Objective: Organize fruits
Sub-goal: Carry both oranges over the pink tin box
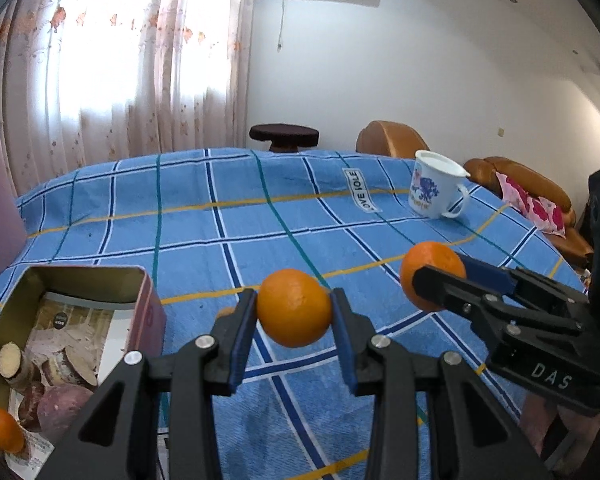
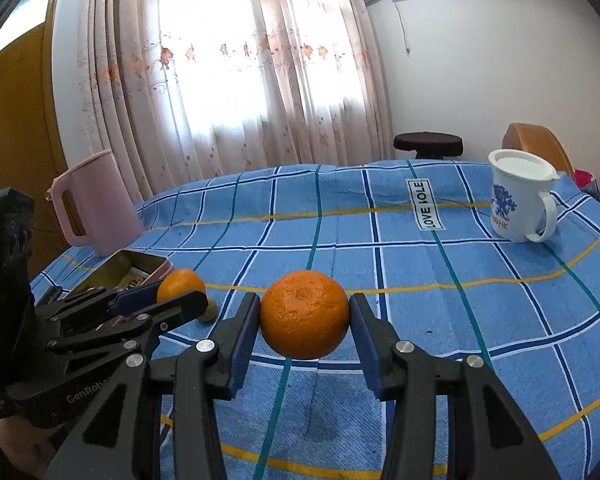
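Observation:
My left gripper is shut on an orange, held a little above the blue checked tablecloth. My right gripper is shut on a second orange, its blue pads pressing both sides. Each wrist view also shows the other gripper: the right gripper with its orange at the right, the left gripper with its orange at the left. An open tin box lies at the lower left with a third orange inside.
A white lidded mug stands at the far right of the table and a pink jug at the far left. A small yellowish thing lies beside the tin, half hidden. Beyond the table are a dark stool and brown seats.

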The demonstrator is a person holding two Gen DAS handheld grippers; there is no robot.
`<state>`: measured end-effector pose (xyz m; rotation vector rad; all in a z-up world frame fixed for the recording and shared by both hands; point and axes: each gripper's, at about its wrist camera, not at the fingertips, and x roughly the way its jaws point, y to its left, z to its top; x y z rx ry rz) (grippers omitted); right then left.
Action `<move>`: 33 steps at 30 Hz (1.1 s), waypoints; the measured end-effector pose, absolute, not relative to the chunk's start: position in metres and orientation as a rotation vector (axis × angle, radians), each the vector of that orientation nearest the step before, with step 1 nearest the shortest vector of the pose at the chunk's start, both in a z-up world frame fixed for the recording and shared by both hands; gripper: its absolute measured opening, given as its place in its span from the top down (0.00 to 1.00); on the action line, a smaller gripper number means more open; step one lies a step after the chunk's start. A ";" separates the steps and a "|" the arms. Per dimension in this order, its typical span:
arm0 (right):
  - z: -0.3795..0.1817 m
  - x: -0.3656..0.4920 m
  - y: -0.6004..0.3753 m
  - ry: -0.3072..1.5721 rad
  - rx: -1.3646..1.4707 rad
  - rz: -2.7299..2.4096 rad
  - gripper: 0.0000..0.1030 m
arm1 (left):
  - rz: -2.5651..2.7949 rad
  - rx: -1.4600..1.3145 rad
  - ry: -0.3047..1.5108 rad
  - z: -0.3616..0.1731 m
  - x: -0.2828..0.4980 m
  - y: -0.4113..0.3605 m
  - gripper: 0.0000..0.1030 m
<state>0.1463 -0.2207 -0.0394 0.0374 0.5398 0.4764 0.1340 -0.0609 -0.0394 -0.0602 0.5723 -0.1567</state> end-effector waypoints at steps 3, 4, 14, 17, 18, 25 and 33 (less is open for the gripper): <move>-0.038 0.144 -0.220 0.525 0.030 0.475 0.54 | -0.152 -0.052 0.557 -0.038 0.132 -0.062 0.63; -0.037 0.143 -0.219 0.519 0.028 0.476 0.54 | -0.151 -0.050 0.552 -0.038 0.131 -0.062 0.63; -0.032 0.132 -0.217 0.451 -0.002 0.479 0.54 | -0.133 -0.038 0.481 -0.032 0.119 -0.062 0.63; -0.031 0.128 -0.218 0.431 -0.007 0.482 0.54 | -0.126 -0.030 0.452 -0.030 0.114 -0.063 0.63; -0.031 0.127 -0.218 0.422 -0.009 0.484 0.54 | -0.125 -0.028 0.445 -0.029 0.113 -0.062 0.63; -0.029 0.116 -0.216 0.371 -0.026 0.481 0.54 | -0.118 -0.011 0.407 -0.026 0.105 -0.064 0.63; -0.026 0.108 -0.213 0.324 -0.047 0.474 0.54 | -0.104 0.000 0.367 -0.024 0.096 -0.065 0.63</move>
